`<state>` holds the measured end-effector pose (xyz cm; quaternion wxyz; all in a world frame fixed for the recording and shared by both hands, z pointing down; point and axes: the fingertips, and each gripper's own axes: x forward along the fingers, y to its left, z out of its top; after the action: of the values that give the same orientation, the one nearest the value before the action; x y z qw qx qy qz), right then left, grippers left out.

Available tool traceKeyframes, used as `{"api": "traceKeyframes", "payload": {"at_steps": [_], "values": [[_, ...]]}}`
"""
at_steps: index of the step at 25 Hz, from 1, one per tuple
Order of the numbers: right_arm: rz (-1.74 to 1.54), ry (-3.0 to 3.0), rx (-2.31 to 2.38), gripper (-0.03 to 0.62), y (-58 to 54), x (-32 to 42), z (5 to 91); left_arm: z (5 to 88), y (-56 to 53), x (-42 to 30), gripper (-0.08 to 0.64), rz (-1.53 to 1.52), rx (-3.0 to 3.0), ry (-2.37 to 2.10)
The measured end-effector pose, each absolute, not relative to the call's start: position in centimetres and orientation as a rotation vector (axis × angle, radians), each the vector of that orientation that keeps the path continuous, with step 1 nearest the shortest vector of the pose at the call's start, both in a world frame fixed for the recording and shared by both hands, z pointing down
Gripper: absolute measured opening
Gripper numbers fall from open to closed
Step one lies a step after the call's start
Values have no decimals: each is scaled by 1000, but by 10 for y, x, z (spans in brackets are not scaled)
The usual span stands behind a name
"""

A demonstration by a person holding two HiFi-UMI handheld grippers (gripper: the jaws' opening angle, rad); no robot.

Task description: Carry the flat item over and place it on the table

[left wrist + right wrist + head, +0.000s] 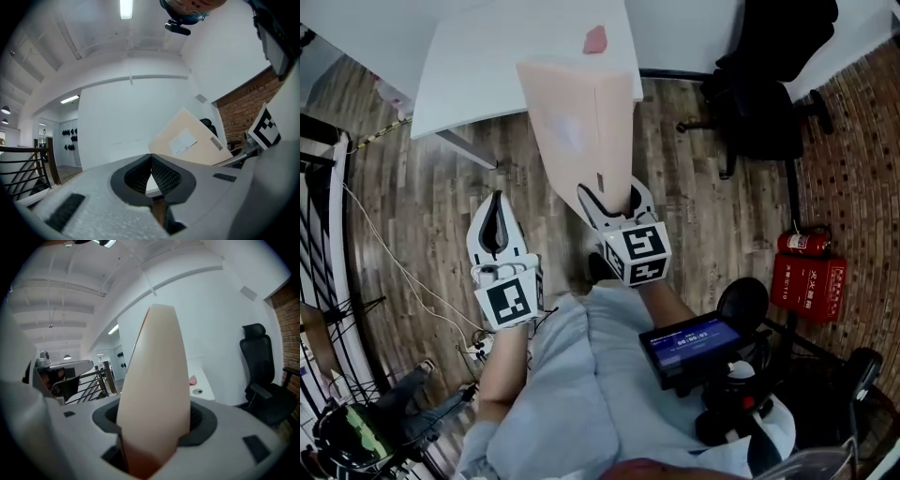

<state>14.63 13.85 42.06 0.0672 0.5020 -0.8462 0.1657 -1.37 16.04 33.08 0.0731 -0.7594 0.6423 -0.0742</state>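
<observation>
The flat item [581, 122] is a pale beige, stiff mailer with a white label. It stands up from my right gripper [614, 202], whose jaws are shut on its lower edge. In the right gripper view the flat item [157, 394] rises edge-on between the right gripper [154, 430] pads and hides most of what lies ahead. My left gripper [496, 199] is held beside it to the left, shut with nothing in it. In the left gripper view the left gripper [151, 161] pads meet, and the flat item [190, 140] shows to the right. A white table [487, 66] lies ahead.
A small pink thing [595, 39] lies on the table. A black office chair [769, 84] stands at the right, with a red fire extinguisher [803, 244] and red box [809, 286] by the brick wall. Cables [394, 262] trail over the wooden floor at the left.
</observation>
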Motion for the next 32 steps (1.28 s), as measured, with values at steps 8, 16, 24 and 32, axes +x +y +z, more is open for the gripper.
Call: {"api": "traceKeyframes", "payload": {"at_steps": [8, 16, 24, 32], "values": [[470, -2604, 1507, 288, 86, 135, 404, 319, 124, -38, 9, -211, -2206, 1975], [501, -2633, 1478, 288, 15, 71, 408, 331, 50, -101, 8, -157, -2201, 2008], [560, -2622, 1440, 288, -104, -27, 416, 338, -72, -195, 8, -160, -2198, 2022], [529, -2644, 1446, 288, -210, -123, 400, 318, -174, -273, 8, -123, -2222, 1953]]}}
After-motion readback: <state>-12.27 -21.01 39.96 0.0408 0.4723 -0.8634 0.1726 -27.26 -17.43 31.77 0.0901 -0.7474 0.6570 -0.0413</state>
